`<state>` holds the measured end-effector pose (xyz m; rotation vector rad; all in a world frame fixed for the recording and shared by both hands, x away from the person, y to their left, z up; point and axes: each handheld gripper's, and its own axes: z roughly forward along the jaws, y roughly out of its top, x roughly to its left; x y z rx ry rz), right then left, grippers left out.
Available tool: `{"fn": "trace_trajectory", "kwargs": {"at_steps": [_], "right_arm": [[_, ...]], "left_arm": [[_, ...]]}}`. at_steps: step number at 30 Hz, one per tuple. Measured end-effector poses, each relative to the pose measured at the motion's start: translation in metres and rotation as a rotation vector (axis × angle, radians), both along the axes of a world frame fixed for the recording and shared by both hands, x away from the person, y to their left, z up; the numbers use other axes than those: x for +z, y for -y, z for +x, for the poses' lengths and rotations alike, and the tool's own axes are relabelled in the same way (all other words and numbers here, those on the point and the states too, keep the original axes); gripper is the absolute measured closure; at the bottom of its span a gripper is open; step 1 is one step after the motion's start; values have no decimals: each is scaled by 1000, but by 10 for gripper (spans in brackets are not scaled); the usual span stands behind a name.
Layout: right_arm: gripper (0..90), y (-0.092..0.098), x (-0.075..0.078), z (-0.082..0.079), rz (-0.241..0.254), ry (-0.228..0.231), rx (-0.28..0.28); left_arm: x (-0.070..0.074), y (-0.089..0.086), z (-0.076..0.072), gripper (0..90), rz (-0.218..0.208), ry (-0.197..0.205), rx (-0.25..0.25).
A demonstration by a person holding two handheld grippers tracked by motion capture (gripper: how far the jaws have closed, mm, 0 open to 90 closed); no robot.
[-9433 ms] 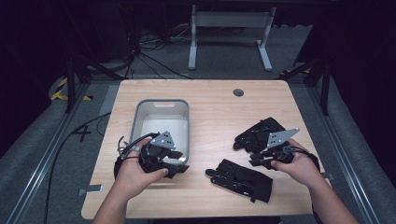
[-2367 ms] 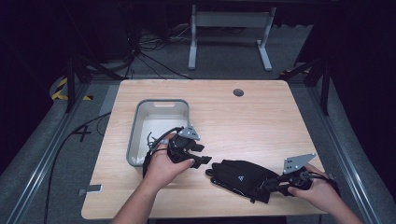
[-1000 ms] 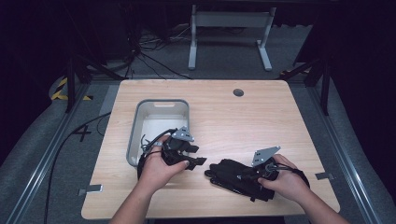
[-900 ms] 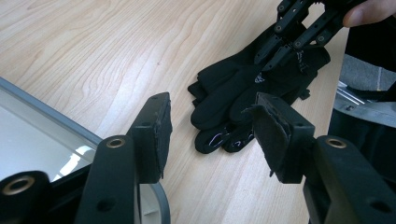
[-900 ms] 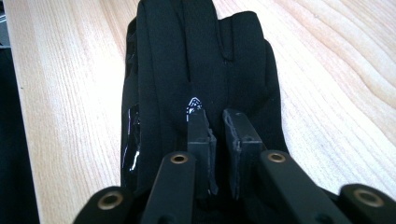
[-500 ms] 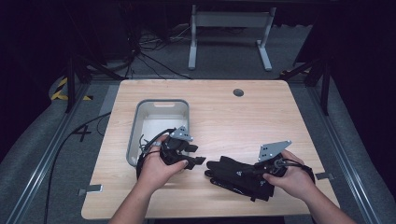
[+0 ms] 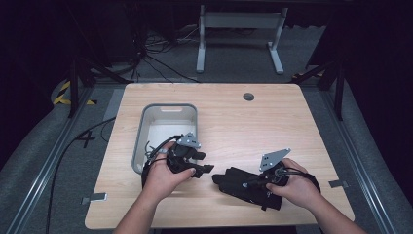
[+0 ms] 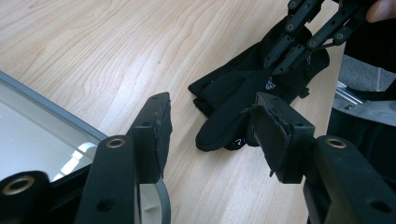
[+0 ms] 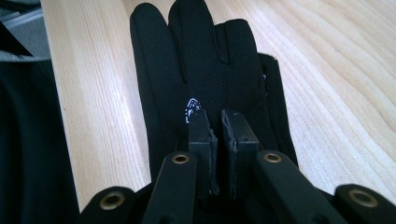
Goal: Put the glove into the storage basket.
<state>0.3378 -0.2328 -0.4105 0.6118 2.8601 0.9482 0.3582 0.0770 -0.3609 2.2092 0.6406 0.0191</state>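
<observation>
Wooden table (image 7: 292, 126), pale grain, set before a dark floor with cables. Black glove (image 7: 243, 185) is laid flat at the near right of the table, fingers pointing left. Right gripper (image 7: 255, 183) is set on the glove, its jaws just closed and pinched together on the fabric. Left gripper (image 7: 204, 163) is held just left of the glove, jaws apart, nothing between them. Grey tub (image 7: 141, 141) is placed at the left, beside the left gripper.
</observation>
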Motion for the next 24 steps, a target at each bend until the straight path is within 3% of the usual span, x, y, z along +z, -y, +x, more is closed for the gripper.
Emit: {"fn": "trace_trajectory", "kwargs": {"at_steps": [15,20,24], "right_arm": [[793,0,-7,2,-35,-12,0],[702,3,-5,0,-16,5,-18],[715,8,1,-3,8,24,-28]], "left_arm": [[0,1,-1,478,2,0,-1],[-1,2,-1,478,6,0,-5],[-1,2,-1,478,5,1,-5]]}}
